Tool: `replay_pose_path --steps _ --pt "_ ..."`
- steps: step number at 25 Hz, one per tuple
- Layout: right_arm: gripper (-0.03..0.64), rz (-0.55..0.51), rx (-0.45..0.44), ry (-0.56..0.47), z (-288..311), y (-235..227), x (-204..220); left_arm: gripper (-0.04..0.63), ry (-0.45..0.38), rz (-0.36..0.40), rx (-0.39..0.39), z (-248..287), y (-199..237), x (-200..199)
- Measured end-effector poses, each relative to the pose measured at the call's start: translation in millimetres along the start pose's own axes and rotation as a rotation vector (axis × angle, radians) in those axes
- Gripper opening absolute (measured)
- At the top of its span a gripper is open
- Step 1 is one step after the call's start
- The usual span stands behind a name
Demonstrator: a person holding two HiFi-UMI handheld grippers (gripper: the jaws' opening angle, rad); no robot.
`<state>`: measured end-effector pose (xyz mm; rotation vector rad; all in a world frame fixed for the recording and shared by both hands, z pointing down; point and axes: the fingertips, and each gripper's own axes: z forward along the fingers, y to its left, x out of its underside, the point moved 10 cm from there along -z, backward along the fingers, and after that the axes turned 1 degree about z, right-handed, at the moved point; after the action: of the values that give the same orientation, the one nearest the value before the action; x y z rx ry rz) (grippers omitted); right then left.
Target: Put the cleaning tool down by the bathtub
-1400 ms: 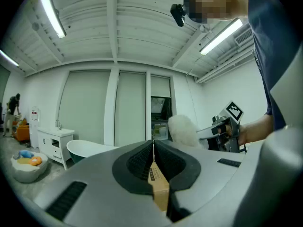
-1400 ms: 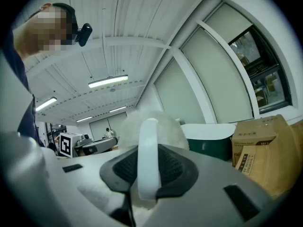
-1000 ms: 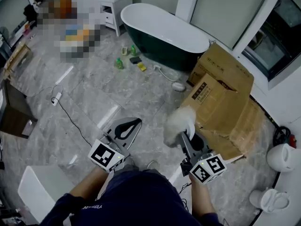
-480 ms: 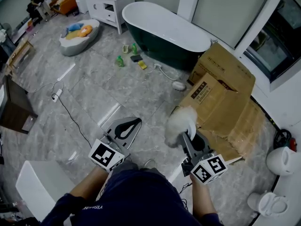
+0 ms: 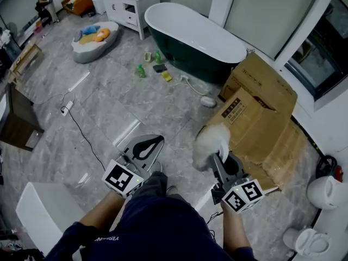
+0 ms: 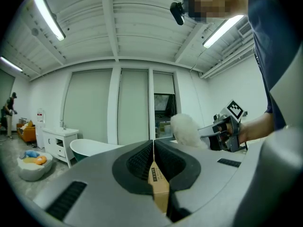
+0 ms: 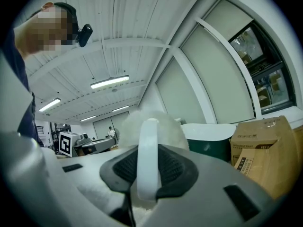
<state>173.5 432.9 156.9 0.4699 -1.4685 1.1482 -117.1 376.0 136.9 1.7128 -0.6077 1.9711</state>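
My right gripper [image 5: 219, 156] is shut on the white handle [image 7: 146, 161] of a fluffy white cleaning tool [image 5: 210, 141], held in the air over the floor beside the cardboard boxes. Its fluffy head [image 7: 154, 122] rises just past the jaws. The left gripper [image 5: 152, 143] is shut with nothing in it, and its pads meet in the left gripper view [image 6: 153, 151]. The bathtub [image 5: 193, 34], dark green outside and white inside, stands well ahead by the far wall. It also shows in the right gripper view as a bathtub [image 7: 210, 135] beyond the tool.
Flattened cardboard boxes [image 5: 255, 113] lie to the right, against the tub's end. Small bottles [image 5: 149, 64] and a hand shower [image 5: 206, 100] lie on the floor before the tub. A white cabinet [image 5: 130, 7], a grey basin of toys [image 5: 92, 39] and a cable [image 5: 65, 110] are on the left.
The view has drifted slightly as the person steps forward, and a leg now shows below. Both grippers hold the same pose, the right one still gripping the tool.
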Motion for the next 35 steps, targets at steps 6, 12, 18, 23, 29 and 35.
replay_pose_path --steps 6,12,18,23,29,35 --pt "0.089 -0.002 0.003 0.012 19.1 -17.3 -7.3 0.032 -0.002 -0.008 -0.007 19.6 19.2 0.8" --pt "0.089 0.010 0.023 0.014 49.0 -45.2 -13.0 0.032 0.003 -0.017 0.004 52.0 47.7 7.2" --pt "0.088 0.018 0.036 0.031 92.4 -65.6 -18.3 0.032 0.016 -0.029 0.009 79.7 89.3 12.4" --pt "0.087 0.020 0.030 0.042 139.3 -78.7 -27.5 0.032 0.032 -0.040 0.014 101.0 130.0 17.0" --pt "0.089 0.021 0.038 0.055 195.5 -93.3 -41.4 0.032 0.047 -0.054 0.022 124.0 183.6 21.7" --pt "0.087 0.018 0.048 0.063 252.6 -99.9 -58.0 0.032 0.030 -0.061 0.036 147.3 241.8 17.1"
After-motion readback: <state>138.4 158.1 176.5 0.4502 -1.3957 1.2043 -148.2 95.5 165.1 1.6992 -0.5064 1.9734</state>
